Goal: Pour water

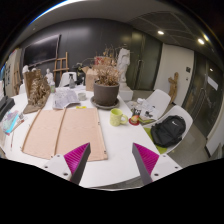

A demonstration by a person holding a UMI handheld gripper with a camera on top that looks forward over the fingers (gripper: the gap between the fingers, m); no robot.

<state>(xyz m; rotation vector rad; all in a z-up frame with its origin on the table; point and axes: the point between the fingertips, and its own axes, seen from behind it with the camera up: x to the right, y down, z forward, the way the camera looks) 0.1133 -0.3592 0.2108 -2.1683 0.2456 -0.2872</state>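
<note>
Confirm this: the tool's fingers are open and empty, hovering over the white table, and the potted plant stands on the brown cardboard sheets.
Wrong on the plant. The gripper view shows the potted plant on the white table beyond the brown cardboard sheets, not on them. The tool is open and empty over the table.

Magenta pads on black fingers, spread apart over a white table. Tan cardboard sheets, plain and unpatterned. Brown pot with dry beige-brown plant. Yellow-green cup just beside it. White chair with black seat pad. Pale white-grey clutter behind the cardboard. Light blue item at the table's far left. Dark grey wall, white door, black ceiling with bright white lamps
</note>
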